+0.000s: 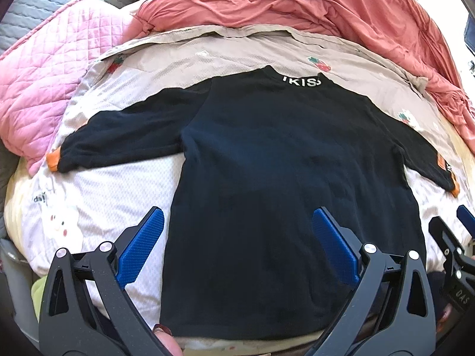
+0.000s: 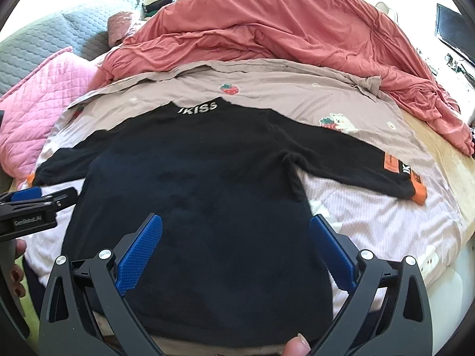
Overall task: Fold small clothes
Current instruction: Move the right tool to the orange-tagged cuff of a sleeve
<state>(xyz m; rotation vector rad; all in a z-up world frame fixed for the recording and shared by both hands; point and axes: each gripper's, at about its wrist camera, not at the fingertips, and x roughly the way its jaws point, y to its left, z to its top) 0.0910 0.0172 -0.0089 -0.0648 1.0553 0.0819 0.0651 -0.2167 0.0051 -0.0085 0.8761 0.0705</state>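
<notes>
A small black long-sleeved top (image 1: 267,184) with orange cuffs and white "KISS" lettering at the collar lies flat on the bed, sleeves spread; it also shows in the right wrist view (image 2: 202,201). My left gripper (image 1: 237,243) is open and empty, hovering over the top's lower left part. My right gripper (image 2: 236,249) is open and empty over the lower right part. The left sleeve cuff (image 1: 53,161) points left, the right cuff (image 2: 418,192) points right. The left gripper also shows in the right wrist view (image 2: 35,204), the right gripper in the left wrist view (image 1: 454,237).
The top rests on a beige and white printed sheet (image 1: 207,59). A bunched red duvet (image 2: 282,29) lies behind, a pink quilt (image 1: 44,89) to the left, grey bedding (image 2: 44,35) far left. The bed's edge (image 2: 454,261) runs at the right.
</notes>
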